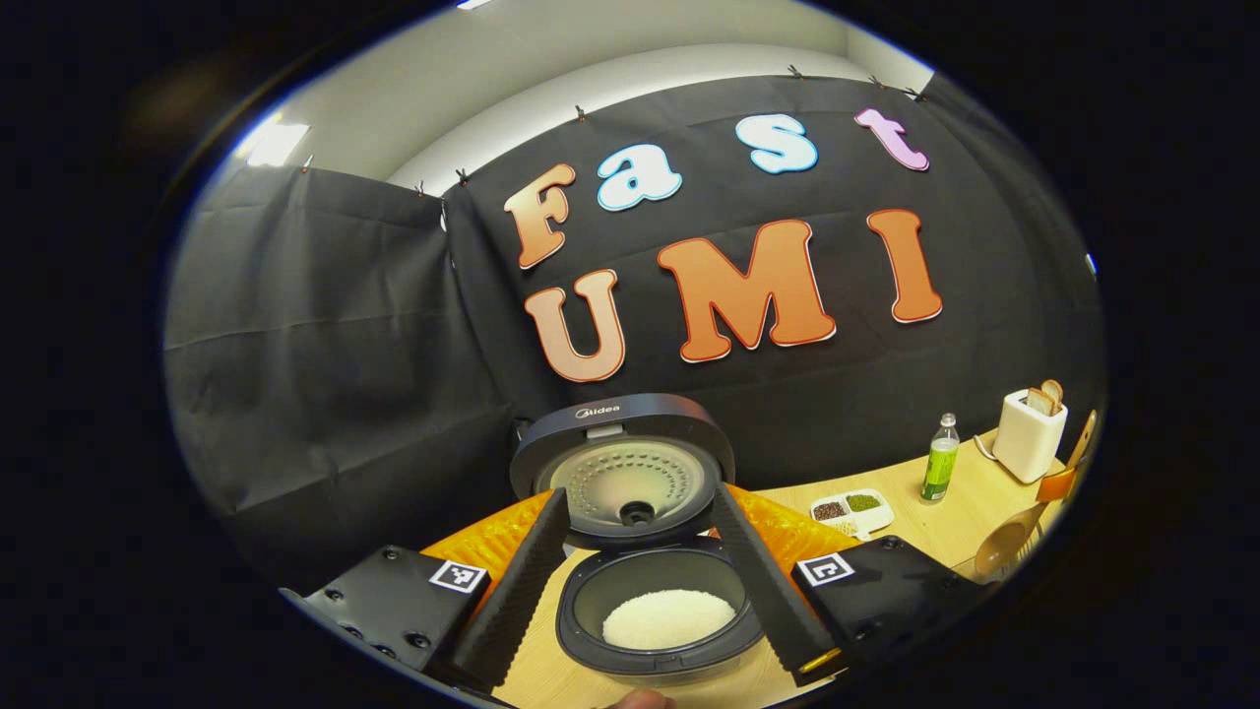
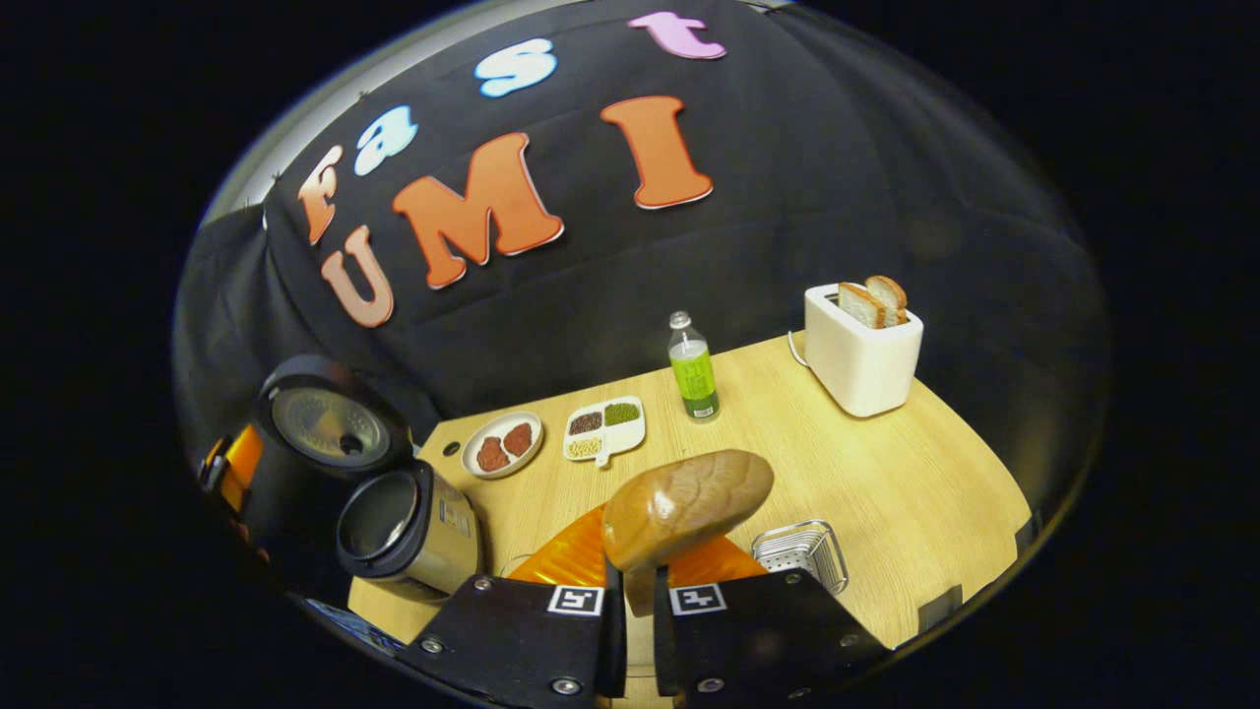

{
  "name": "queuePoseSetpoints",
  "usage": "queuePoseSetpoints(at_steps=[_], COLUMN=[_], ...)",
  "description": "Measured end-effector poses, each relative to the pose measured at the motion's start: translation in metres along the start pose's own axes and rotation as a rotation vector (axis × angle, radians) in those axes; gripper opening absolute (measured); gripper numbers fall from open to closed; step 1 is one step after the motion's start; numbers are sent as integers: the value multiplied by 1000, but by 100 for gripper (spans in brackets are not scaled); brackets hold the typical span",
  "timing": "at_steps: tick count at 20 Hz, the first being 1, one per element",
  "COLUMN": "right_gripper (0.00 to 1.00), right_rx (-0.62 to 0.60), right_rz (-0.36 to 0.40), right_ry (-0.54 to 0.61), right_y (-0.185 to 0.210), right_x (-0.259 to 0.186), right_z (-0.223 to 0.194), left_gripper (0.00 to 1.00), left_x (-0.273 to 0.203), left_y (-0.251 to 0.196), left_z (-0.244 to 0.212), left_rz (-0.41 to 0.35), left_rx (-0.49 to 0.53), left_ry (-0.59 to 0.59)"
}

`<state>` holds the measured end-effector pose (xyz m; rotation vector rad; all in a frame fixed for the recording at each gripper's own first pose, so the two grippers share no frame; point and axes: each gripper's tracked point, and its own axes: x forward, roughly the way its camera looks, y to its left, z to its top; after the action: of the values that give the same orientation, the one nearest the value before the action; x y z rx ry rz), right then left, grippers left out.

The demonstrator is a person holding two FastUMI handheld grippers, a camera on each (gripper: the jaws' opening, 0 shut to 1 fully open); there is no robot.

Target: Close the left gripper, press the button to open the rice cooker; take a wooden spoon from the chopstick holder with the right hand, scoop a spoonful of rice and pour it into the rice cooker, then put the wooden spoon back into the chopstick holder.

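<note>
The rice cooker (image 1: 658, 630) stands open on the table, lid (image 1: 622, 463) tipped up and white rice (image 1: 669, 618) in its pot. My left gripper (image 1: 640, 494) is open, its fingers spread wide on either side of the pot just in front of it. My right gripper (image 2: 638, 581) is shut on the handle of the wooden spoon (image 2: 686, 507), whose bowl stands up right ahead of the camera. The cooker (image 2: 404, 532) lies to its left, and the metal chopstick holder (image 2: 802, 551) sits close on the right. In the left gripper view the spoon (image 1: 1004, 547) hangs at the far right.
On the wooden table (image 2: 886, 473) are a plate (image 2: 502, 445) with red pieces, a divided tray (image 2: 603, 428) of beans, a green bottle (image 2: 694, 369) and a white toaster (image 2: 861, 350) holding bread. The table edge curves round at the right.
</note>
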<state>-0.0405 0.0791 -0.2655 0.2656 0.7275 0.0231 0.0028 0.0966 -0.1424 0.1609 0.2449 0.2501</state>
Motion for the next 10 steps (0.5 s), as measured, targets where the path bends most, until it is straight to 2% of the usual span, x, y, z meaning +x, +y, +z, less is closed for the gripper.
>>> queuePoseSetpoints(at_steps=[6, 10], right_gripper=[11, 11], right_rx=[-164, -229], right_rz=[-94, -193], right_ry=[69, 27], right_y=[-1, -11], right_x=[26, 37], right_z=[-47, -58], left_gripper=[100, 99], left_x=[5, 14], left_y=[19, 31], left_z=[-10, -19], left_rz=[12, 10], left_rx=[6, 21], left_ry=[13, 24])
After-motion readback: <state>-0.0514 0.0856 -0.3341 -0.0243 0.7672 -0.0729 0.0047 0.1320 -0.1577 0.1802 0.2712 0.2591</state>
